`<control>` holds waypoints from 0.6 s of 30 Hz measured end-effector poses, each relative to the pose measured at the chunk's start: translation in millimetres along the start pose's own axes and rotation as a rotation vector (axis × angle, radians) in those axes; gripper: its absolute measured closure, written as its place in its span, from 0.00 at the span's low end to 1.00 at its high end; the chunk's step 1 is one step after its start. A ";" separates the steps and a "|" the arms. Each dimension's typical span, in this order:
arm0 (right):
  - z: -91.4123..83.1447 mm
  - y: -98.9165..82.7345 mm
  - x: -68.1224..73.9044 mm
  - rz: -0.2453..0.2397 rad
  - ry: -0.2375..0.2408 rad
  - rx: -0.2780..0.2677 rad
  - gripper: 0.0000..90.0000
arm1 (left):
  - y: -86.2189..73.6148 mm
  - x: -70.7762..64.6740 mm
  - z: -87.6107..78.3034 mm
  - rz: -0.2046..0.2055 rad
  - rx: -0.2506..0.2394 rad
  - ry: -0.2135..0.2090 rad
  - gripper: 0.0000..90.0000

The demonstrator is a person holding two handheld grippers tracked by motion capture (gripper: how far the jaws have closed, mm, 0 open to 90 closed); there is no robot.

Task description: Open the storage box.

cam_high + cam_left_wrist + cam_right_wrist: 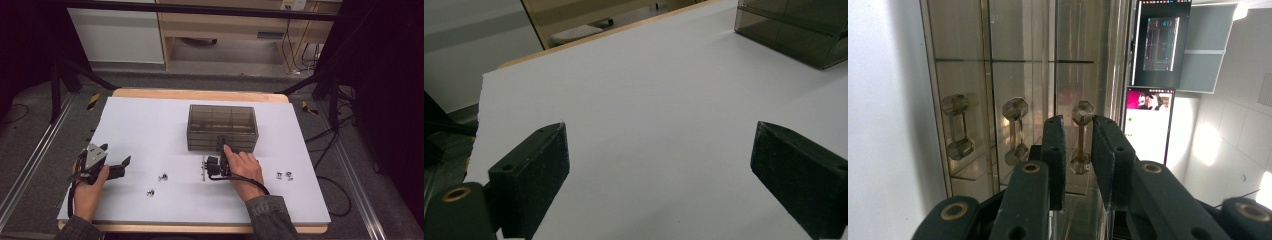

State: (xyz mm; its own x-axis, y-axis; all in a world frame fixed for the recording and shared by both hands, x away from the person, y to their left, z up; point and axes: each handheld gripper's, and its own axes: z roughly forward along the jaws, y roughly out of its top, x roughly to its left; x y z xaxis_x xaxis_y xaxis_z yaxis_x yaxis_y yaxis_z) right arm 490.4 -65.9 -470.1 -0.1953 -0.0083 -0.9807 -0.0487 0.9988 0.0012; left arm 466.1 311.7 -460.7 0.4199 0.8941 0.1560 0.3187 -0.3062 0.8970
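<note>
Smoked-plastic drawer cabinet (222, 127) mid-surface: light, rigid, slick; right gripper (1079, 145), jaws nearly together around the top drawer's thin handle (1082, 136), the best hold; left gripper (659, 175) well left, jaws wide apart, empty.

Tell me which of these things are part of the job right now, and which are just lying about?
In use:
- drawer box
- its drawer handle, between the jaws of the right gripper

Lying about:
- left gripper, open over bare table
- two small metal parts near the middle
- two more metal parts at the right
</note>
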 end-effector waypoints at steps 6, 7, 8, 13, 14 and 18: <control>0.4 1.8 3.2 0.006 -0.033 0.001 0.90 | -0.7 0.2 -1.3 -0.001 0.002 0.001 0.09; 0.7 1.8 4.2 0.006 -0.044 -0.003 0.90 | -0.8 0.2 -1.3 -0.003 0.002 0.000 0.09; 0.7 1.8 4.2 0.006 -0.044 -0.003 0.90 | -0.9 0.3 -1.3 -0.001 0.003 0.000 0.09; -0.4 0.7 4.6 0.028 -0.045 -0.011 0.91 | -1.4 0.4 -0.5 -0.002 0.010 0.001 0.09; -1.3 0.4 4.4 0.028 -0.043 -0.015 0.91 | -1.4 0.4 -0.6 -0.003 0.010 0.000 0.09; -9.9 0.6 5.0 0.038 -0.033 -0.013 0.91 | -1.6 0.4 -0.2 -0.004 0.015 -0.001 0.09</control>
State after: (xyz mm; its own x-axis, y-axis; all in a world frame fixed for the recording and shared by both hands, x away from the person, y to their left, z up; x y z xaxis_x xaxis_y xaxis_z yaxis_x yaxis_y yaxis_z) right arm 479.7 -65.9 -473.1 -0.1647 0.0316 -0.9858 -0.0548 0.9976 0.0412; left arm 465.6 312.6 -462.0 0.4192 0.8951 0.1521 0.3332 -0.3075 0.8913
